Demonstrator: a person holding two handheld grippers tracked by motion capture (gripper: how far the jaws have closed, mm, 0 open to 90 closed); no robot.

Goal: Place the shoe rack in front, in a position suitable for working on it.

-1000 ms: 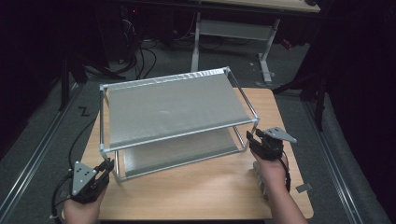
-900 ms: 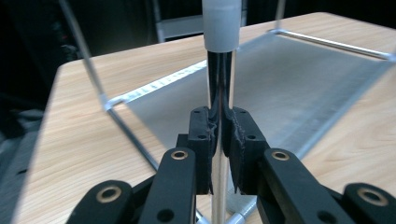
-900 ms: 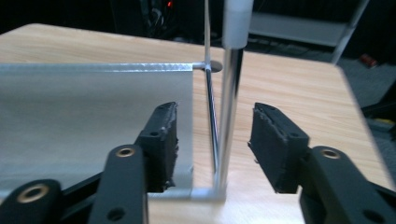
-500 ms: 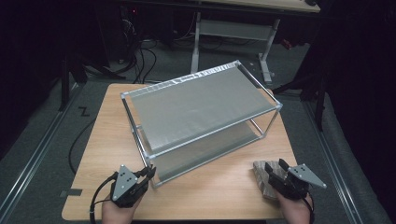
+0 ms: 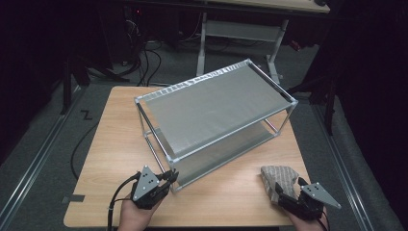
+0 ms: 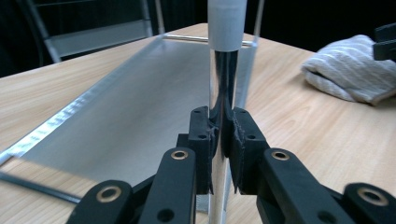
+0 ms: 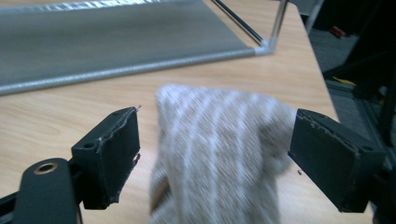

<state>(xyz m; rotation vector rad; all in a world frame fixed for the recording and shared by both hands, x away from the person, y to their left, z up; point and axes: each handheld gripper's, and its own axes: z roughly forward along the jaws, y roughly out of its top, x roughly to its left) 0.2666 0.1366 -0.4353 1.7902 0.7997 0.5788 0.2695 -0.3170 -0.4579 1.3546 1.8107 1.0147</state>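
Note:
A two-tier metal rack (image 5: 216, 110) stands slantwise on the wooden table (image 5: 120, 144). My left gripper (image 5: 171, 177) is at the rack's near corner, shut on the upright corner post (image 6: 223, 70); in the left gripper view my left gripper (image 6: 223, 135) has both pads pressed on the post. A folded striped cloth (image 5: 279, 177) lies on the table at the front right. My right gripper (image 7: 219, 135) straddles the cloth (image 7: 219, 158); its jaws have just been opening and stand wide, with a gap at the left pad.
The rack's lower shelf (image 6: 140, 107) stretches away from the left gripper. The cloth (image 6: 355, 70) lies past the post, to the right. The table's front edge (image 5: 216, 225) is close under both hands. Dark floor with cables (image 5: 82, 144) surrounds the table.
My left gripper has moved right along the front edge to the rack's near corner post. My right gripper has drawn back from the rack's right corner toward the front edge, its jaws widening around the cloth.

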